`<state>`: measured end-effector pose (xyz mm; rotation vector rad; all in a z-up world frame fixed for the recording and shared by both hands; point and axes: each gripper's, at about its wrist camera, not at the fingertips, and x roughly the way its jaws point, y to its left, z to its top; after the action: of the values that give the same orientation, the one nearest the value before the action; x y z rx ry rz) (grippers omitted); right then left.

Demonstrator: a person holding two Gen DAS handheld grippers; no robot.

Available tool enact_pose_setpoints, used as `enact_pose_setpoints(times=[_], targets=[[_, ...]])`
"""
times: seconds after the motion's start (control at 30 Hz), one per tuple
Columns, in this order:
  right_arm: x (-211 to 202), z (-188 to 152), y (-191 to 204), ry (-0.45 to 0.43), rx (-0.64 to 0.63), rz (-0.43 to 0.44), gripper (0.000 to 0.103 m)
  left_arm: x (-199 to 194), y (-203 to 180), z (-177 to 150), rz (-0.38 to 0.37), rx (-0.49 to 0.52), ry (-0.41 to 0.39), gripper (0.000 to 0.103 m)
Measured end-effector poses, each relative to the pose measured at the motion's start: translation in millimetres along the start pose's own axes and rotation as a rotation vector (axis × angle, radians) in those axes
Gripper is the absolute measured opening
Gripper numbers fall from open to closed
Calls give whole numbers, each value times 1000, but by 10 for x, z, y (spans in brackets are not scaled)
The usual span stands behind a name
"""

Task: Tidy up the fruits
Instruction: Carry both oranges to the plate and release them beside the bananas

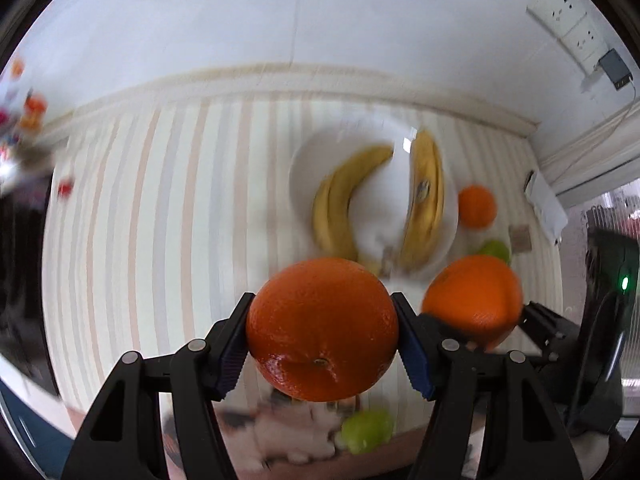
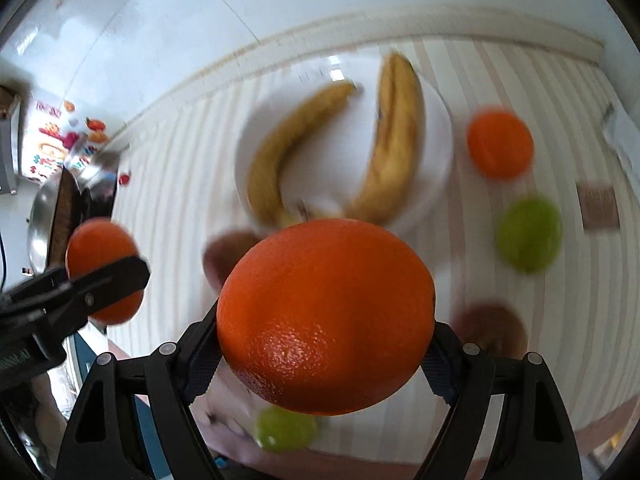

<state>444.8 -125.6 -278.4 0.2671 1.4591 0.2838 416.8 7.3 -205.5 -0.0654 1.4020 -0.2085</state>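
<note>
no legible text anywhere, sticker on the right banana (image 1: 422,190) too blurred to read, faint lettering on the left claw (image 2: 16,356) body indistinct, colourful wall decorations (image 2: 60,140) unreadable

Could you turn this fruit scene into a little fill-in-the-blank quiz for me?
1. The left gripper is shut on an ____.
2. The white plate holds two ____.
3. The loose orange rests on the striped cloth, ____ the plate.
4. The right gripper holds the other orange ____ the table.

Missing words: orange; bananas; beside; above
</note>
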Motion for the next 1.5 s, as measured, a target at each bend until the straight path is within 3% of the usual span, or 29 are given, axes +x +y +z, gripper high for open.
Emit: enact_pose_setpoints(times=[0.13,0.33,0.5,0.77,1.17,1.5], targets=[[79,462,122,-19,-25,-16,86,189,27,569,44,57,5,63],[444,919,209,29,-13,-17,86,740,142,1140,-18,31,164,64],[631,965,152,70,2,-29,86,1169,183,1232,-35,7,284,64],[731,1012,46,133,4,-44,87,1514,156,1117,-66,-8,403,64],[796,1091,9,150,40,-45,87,1517,145,1136,-94,5,402,68],[442,1072,-17,78,42,-56,87,1170,252,1088,-74,-9,314,69]])
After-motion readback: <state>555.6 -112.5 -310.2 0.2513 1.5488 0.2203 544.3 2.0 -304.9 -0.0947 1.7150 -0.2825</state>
